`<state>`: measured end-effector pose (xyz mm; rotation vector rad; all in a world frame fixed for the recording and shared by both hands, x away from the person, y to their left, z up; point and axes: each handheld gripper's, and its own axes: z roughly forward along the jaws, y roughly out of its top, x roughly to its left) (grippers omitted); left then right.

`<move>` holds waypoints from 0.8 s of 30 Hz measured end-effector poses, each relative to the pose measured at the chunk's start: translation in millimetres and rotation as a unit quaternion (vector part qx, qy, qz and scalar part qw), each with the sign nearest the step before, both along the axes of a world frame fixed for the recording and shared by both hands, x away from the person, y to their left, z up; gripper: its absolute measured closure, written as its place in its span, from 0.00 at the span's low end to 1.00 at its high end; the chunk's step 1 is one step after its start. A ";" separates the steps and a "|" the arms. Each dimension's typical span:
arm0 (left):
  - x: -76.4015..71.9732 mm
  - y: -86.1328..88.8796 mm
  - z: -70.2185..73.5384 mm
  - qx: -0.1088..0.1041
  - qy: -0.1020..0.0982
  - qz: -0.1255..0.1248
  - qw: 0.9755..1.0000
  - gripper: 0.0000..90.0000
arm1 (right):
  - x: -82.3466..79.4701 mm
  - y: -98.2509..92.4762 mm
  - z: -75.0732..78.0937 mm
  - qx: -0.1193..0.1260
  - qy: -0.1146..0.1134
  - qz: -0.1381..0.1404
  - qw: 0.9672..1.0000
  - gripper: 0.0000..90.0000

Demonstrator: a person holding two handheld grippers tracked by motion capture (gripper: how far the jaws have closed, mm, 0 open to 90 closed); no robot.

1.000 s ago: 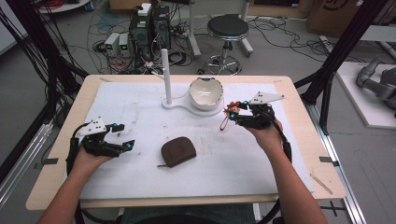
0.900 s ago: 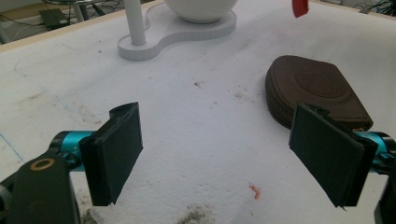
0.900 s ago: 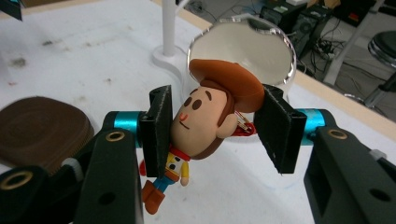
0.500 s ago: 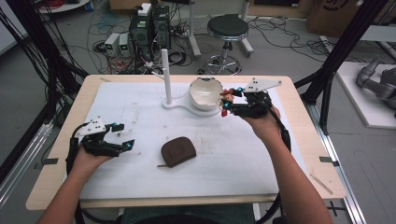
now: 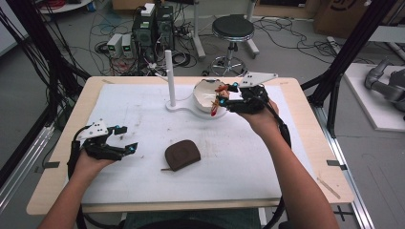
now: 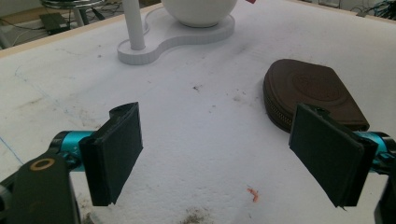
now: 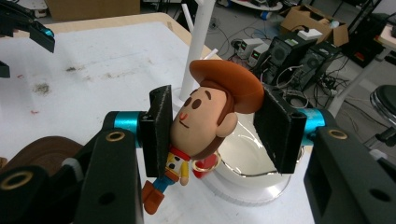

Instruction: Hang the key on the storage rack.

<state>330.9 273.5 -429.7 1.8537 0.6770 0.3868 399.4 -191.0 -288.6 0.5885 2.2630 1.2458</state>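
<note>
Brown-hatted cowboy figure (image 7: pixel 205 119) clenched in right tongs (image 5: pixel 224 98) (apparently above the white bowl (image 5: pixel 203 90)); left tongs (image 6: pixel 229 156) released.

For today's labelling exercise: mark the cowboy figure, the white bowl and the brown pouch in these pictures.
cowboy figure (image 7: pixel 201 123): right gripper view, on its face.
white bowl (image 7: pixel 243 156): right gripper view, on its inner wall.
brown pouch (image 5: pixel 182 153): high view, on its top face.
</note>
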 end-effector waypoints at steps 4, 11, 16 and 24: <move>-0.8 -0.6 0.5 0.000 -0.001 -0.001 1.000 0.19 | 2.2 4.0 3.8 0.002 -0.001 0.005 1.000 0.55; -4.6 -1.5 1.1 -0.001 -0.001 -0.004 1.000 0.19 | 8.2 10.5 6.4 -0.001 0.000 0.012 1.000 0.55; -7.7 -0.5 1.1 0.003 -0.002 -0.005 1.000 0.19 | 14.7 18.6 11.0 -0.005 -0.004 0.029 1.000 0.55; -13.7 4.3 0.9 0.005 -0.001 -0.001 1.000 0.19 | 27.4 32.2 16.6 -0.009 0.003 0.046 0.999 0.55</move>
